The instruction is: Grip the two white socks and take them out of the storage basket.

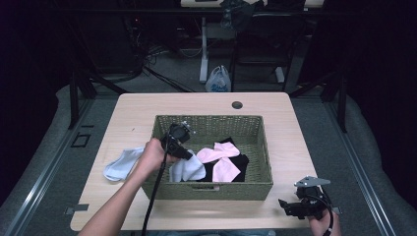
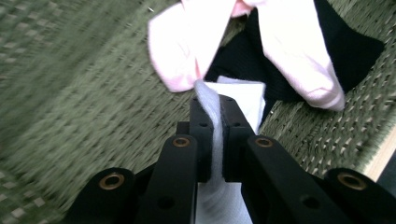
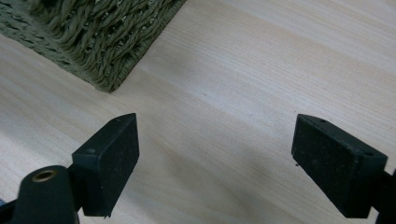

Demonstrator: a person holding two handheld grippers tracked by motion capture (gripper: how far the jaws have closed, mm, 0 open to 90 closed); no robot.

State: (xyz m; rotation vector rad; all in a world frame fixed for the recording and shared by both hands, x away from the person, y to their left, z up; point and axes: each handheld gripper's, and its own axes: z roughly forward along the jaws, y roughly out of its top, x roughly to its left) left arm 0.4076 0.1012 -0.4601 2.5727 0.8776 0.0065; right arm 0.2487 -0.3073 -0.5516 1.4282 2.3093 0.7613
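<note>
Far left on worktop (image 1: 290, 128): pale blue sock (image 1: 119, 165) lying flat, just beside the basket's left wall, partly behind the left hand (image 1: 152, 156).
Left claw (image 1: 186, 155) inside green woven basket (image 1: 211, 189), over its left half. Jaws clamped on a fold of white sock (image 2: 212, 116); fabric pinched between the pads and running down between the arms in the left gripper view. Rest of white sock (image 1: 187, 169) draped on the basket floor near the front wall.
Just beyond the pinched fold: pink socks (image 1: 221, 158), two pieces crossing, lying on black socks (image 1: 241, 162), all in the basket's middle to right part.
Right claw (image 1: 290, 206) at front right corner of worktop, well apart from the socks, near the basket's corner. Jaws wide, bare wood between them, holding nothing.
</note>
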